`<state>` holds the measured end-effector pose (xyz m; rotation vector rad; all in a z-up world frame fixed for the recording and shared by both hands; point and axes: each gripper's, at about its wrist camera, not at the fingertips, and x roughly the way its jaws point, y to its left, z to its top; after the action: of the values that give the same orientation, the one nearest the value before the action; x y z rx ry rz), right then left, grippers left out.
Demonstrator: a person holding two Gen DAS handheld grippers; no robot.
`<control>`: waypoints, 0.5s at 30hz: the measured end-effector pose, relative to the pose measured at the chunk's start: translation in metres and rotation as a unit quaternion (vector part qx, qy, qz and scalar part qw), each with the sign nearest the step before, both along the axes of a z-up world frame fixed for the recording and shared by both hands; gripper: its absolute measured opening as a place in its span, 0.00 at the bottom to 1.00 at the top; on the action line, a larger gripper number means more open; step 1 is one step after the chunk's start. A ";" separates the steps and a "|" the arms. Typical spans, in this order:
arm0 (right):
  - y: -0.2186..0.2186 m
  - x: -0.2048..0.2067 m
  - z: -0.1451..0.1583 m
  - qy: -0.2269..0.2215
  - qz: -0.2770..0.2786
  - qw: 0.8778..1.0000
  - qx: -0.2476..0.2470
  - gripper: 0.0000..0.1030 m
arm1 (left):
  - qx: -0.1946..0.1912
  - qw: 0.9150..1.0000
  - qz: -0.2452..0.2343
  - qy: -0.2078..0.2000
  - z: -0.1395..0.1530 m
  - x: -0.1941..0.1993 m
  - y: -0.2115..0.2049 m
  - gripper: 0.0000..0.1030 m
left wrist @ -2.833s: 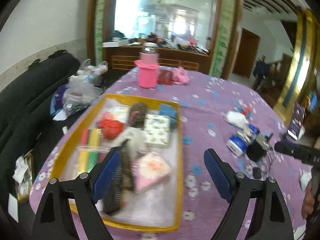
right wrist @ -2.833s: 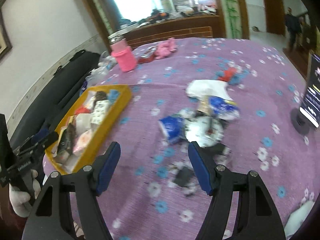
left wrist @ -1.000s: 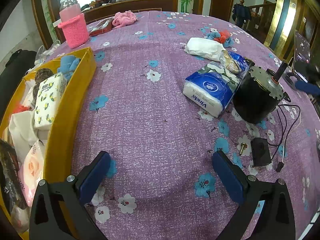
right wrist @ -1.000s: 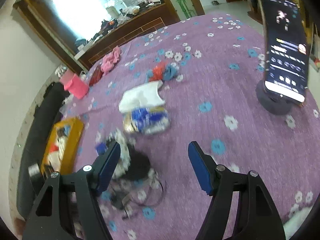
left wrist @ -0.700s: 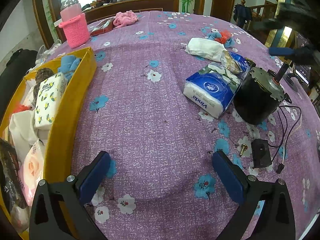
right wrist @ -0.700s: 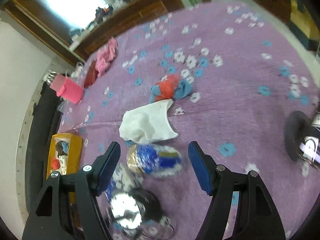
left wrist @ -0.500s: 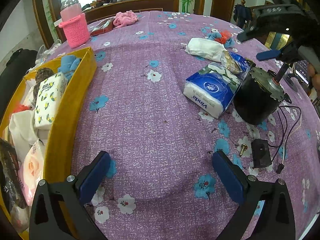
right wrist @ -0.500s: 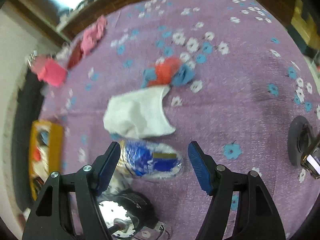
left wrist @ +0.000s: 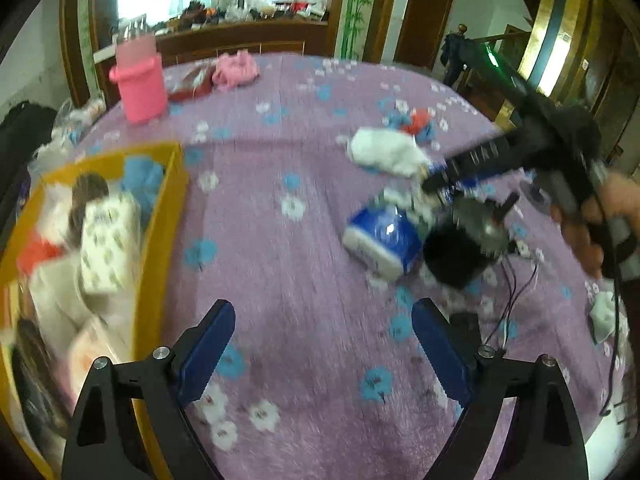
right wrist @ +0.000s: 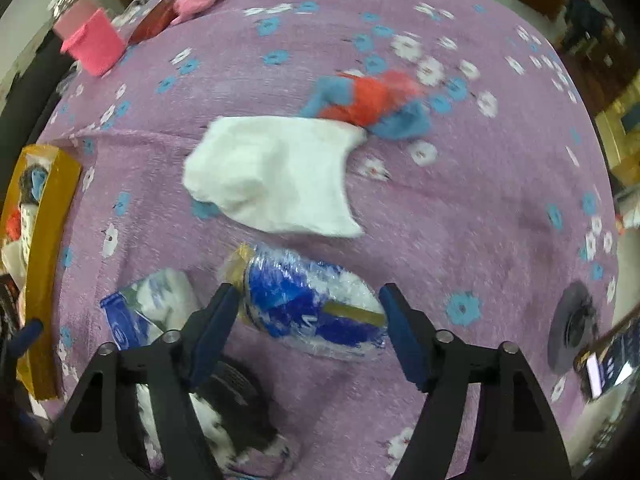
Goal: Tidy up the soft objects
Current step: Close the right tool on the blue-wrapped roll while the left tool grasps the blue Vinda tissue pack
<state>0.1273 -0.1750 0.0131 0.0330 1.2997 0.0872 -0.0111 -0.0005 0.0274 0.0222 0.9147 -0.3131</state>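
Note:
My right gripper is open, its jaws on either side of a blue and white plastic-wrapped soft pack on the purple cloth. A white cloth lies just beyond it, then a red and blue soft toy. A blue tissue pack lies to the left; it also shows in the left wrist view. My left gripper is open and empty above the cloth. The yellow tray at the left holds several soft things. The right gripper's arm shows reaching over the pile.
A black motor with wires lies beside the tissue pack. A pink cup and pink cloth stand at the table's far side. A phone on a stand is at the right. A black sofa runs along the left.
My right gripper has dropped toward the pile and now straddles the blue wrapped pack. My left gripper has lifted and tilted up; the view is blurred by motion.

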 end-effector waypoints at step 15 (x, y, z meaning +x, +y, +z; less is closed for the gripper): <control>-0.068 -0.059 0.004 -0.015 -0.078 0.996 0.030 0.55 | 0.131 0.985 -0.114 0.010 -0.013 0.060 -0.064 0.89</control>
<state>0.0683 -0.2432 0.0167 0.1847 1.2603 -0.0071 0.0488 -0.0645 0.0145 0.3684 0.9702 -0.4031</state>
